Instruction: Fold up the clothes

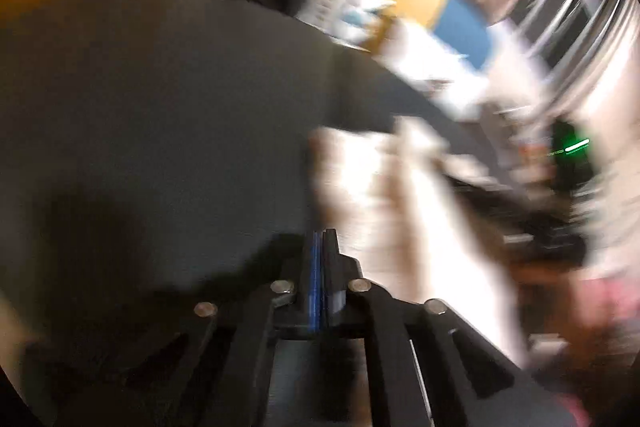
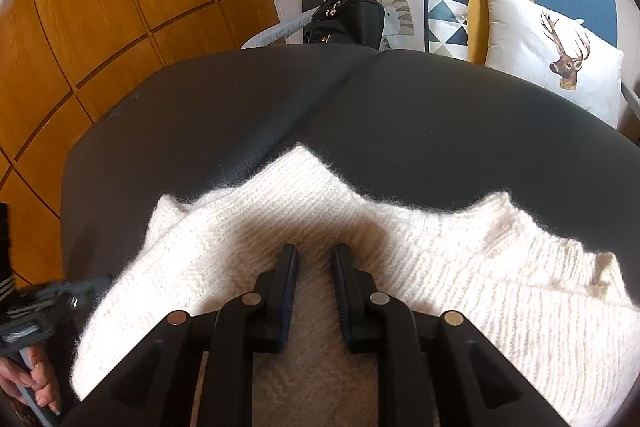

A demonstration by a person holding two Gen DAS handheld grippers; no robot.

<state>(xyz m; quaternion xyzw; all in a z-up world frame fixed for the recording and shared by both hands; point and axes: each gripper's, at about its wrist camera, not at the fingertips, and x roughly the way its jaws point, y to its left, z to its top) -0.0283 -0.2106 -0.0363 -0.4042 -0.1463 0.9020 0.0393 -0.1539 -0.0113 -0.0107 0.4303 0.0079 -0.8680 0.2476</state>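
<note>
Left wrist view: heavy blur. My left claw [image 1: 320,239] is fully closed, pads together, nothing visibly pinched; the cream-white fluffy chunky-knit sweater [image 1: 384,195] lies just right of the tips on the dark grey leather-look padded surface [image 1: 160,107].

Right wrist view: sharp. My right claw [image 2: 314,255] sits partly open w/ tips resting on the sweater [image 2: 440,259]; can't tell if knit is actually pinched. Looks soft, floppy, light-ish, stretchy, grippy not slick. I'd grab a thick hem or shoulder edge, not loose single loops, as those probably snag.

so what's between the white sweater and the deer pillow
Only bare dark cushion separates the white sweater from the deer pillow, as the right wrist view shows.
</note>
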